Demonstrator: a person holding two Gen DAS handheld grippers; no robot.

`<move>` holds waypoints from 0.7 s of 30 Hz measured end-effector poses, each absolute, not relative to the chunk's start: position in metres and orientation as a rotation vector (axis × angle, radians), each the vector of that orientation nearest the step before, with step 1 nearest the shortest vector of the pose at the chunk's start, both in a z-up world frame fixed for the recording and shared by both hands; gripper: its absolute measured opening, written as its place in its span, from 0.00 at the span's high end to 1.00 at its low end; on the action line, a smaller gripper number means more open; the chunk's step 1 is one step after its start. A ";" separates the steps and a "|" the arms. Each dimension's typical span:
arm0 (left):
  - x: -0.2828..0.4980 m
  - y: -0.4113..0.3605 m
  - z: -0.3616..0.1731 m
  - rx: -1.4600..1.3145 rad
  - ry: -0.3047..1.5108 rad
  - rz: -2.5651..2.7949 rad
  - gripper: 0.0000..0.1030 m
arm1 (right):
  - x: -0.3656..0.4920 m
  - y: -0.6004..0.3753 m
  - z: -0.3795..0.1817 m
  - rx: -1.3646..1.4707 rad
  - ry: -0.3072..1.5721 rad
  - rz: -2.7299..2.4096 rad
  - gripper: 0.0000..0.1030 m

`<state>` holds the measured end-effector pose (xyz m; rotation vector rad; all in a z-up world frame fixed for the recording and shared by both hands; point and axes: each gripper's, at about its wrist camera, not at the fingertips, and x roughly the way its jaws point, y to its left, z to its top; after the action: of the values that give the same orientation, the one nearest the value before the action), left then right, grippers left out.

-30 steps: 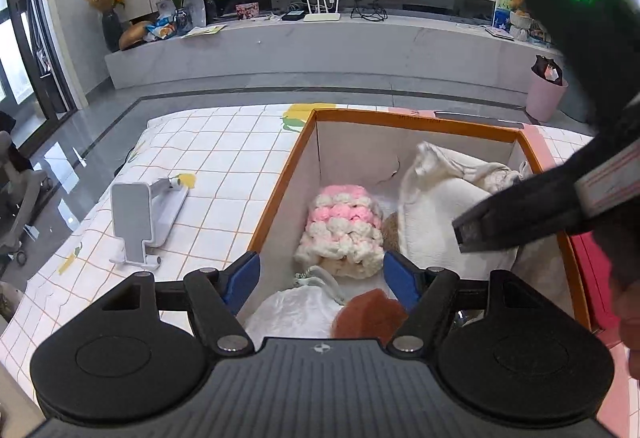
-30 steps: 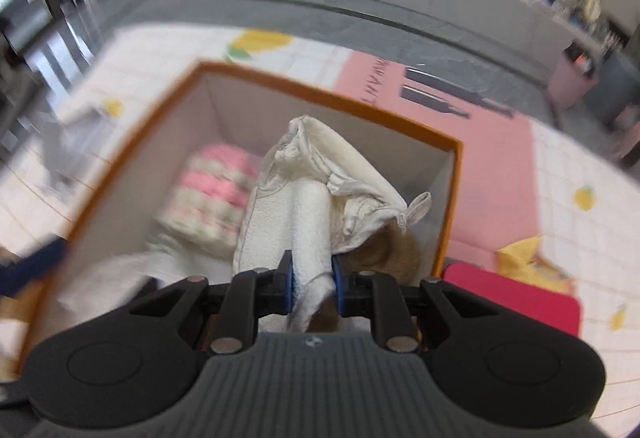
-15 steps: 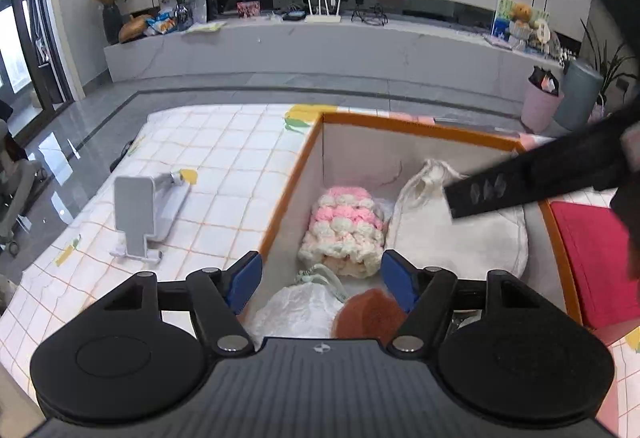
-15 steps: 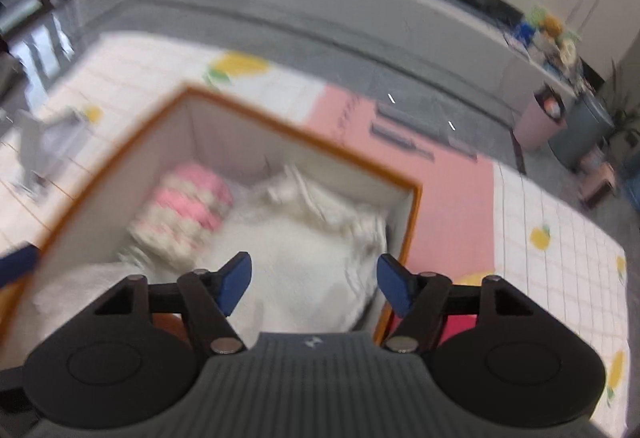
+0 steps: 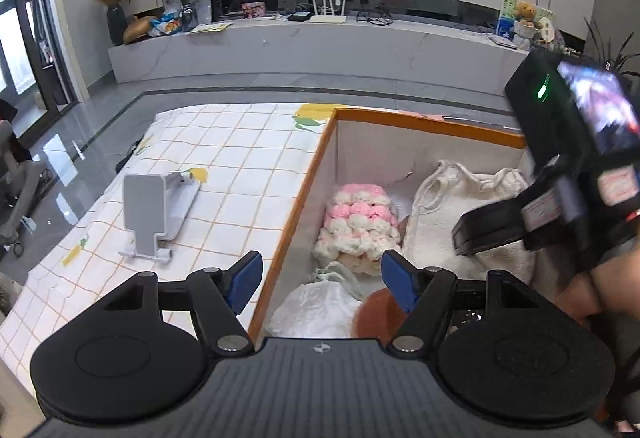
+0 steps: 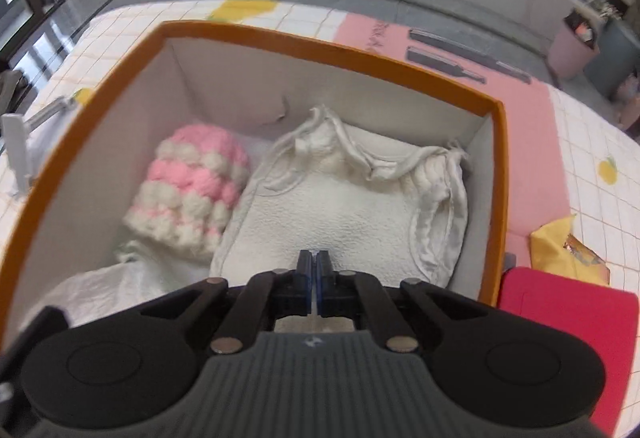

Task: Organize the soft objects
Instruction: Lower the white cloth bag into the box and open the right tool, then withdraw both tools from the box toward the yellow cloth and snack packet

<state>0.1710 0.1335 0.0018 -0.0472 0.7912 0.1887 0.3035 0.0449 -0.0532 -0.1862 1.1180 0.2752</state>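
The cream fleece garment (image 6: 352, 206) lies flat in the orange-rimmed box (image 6: 328, 52), beside the pink-and-white knitted hat (image 6: 192, 190). Your right hand-held gripper (image 6: 313, 270) hangs just above the garment, jaws closed on nothing. Your left hand-held gripper (image 5: 322, 280) is spread wide over the box's near edge, empty.
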 end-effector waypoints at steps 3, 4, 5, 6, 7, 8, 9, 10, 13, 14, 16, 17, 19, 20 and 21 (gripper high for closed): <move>0.171 0.131 0.000 -0.020 0.797 0.210 0.22 | 0.305 0.050 -0.057 -0.215 1.109 0.273 1.00; 0.171 0.129 0.000 -0.008 0.796 0.217 0.22 | 0.305 0.051 -0.056 -0.222 1.115 0.271 1.00; 0.170 0.128 0.000 -0.002 0.795 0.214 0.22 | 0.305 0.051 -0.055 -0.219 1.116 0.268 1.00; 0.169 0.128 0.001 -0.001 0.791 0.208 0.22 | 0.304 0.051 -0.054 -0.219 1.111 0.270 1.00; 0.168 0.129 0.002 -0.003 0.783 0.209 0.22 | 0.302 0.051 -0.053 -0.222 1.105 0.273 1.00; 0.168 0.129 0.003 0.005 0.777 0.225 0.22 | 0.301 0.051 -0.053 -0.226 1.100 0.277 1.00; 0.168 0.128 0.003 0.016 0.776 0.243 0.22 | 0.300 0.051 -0.053 -0.233 1.098 0.283 1.00; 0.168 0.129 0.003 0.023 0.778 0.256 0.22 | 0.299 0.050 -0.051 -0.227 1.099 0.286 1.00; 0.167 0.132 0.005 0.012 0.779 0.249 0.22 | 0.299 0.044 -0.044 -0.151 1.107 0.293 0.95; 0.167 0.132 0.006 0.023 0.781 0.249 0.22 | 0.300 0.043 -0.041 -0.146 1.107 0.300 0.94; 0.166 0.132 0.012 0.035 0.775 0.270 0.22 | 0.297 0.046 -0.033 -0.169 1.082 0.296 0.93; 0.166 0.133 0.015 0.028 0.774 0.275 0.22 | 0.295 0.048 -0.028 -0.185 1.066 0.297 0.90; 0.165 0.133 0.025 0.012 0.760 0.260 0.22 | 0.292 0.049 -0.018 -0.183 1.046 0.307 0.75; 0.164 0.131 0.029 0.010 0.755 0.255 0.22 | 0.290 0.049 -0.012 -0.172 1.039 0.309 0.67; 0.163 0.129 0.033 0.011 0.749 0.252 0.22 | 0.289 0.049 -0.006 -0.164 1.027 0.312 0.66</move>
<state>0.1632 0.1293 0.0333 0.0114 0.7494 0.2518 0.2893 0.0485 -0.0063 -0.1637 1.0265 0.3119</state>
